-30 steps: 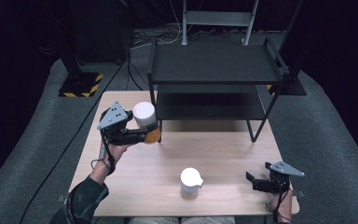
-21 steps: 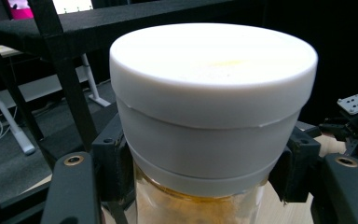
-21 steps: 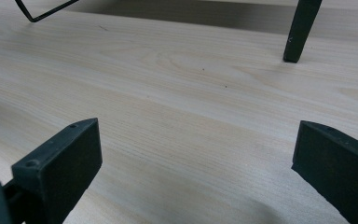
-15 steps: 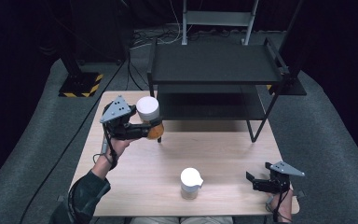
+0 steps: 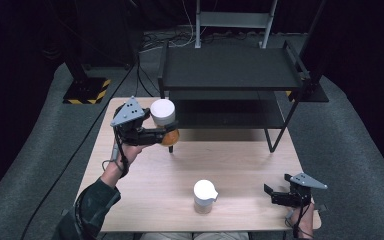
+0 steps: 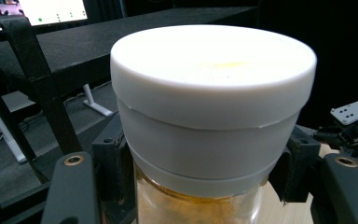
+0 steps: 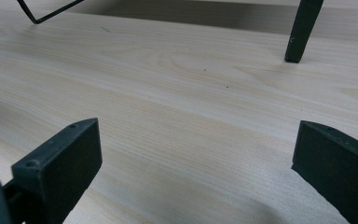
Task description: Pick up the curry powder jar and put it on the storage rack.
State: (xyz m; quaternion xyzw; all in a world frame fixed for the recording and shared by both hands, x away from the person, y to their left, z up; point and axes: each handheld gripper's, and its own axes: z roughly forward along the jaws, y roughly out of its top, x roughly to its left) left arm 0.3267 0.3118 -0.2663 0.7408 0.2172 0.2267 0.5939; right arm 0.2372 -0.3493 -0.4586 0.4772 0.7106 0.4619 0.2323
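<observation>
Carrying stage: a jar is up in the air near the shelf, so the pick looks done and the placing is left, as I judge it.
Table (image 5: pixel 240 165): pale wood, filling the lower middle of the high view; bare along its right part.
Shelf rack (image 5: pixel 230 67): black, two levels, standing at the far edge of the table in the upper centre of the high view; both levels look bare, so nothing is stored there yet.
Left gripper (image 5: pixel 152 131): left of centre in the high view, held above the table's far left corner, jaws clamped on the jar; in the left gripper view the black jaws press both sides of the glass just under the lid.
Spice jar (image 6: pixel 200 140): glass body with orange-yellow powder and a broad white lid, upright, in the centre of the left gripper view; in the high view it sits just beside the rack's near left leg, level with the lower shelf.
Right gripper (image 5: pixel 290 196): lower right of the high view, resting low by the table's near right corner, jaws spread wide with nothing between them, only wood grain showing past them in the right gripper view.
Second jar (image 5: pixel 204 196): white-lidded, standing on the table at bottom centre of the high view, well apart from both grippers, untouched.
Left to do: set the held jar on the rack, then probably fetch the second one.
</observation>
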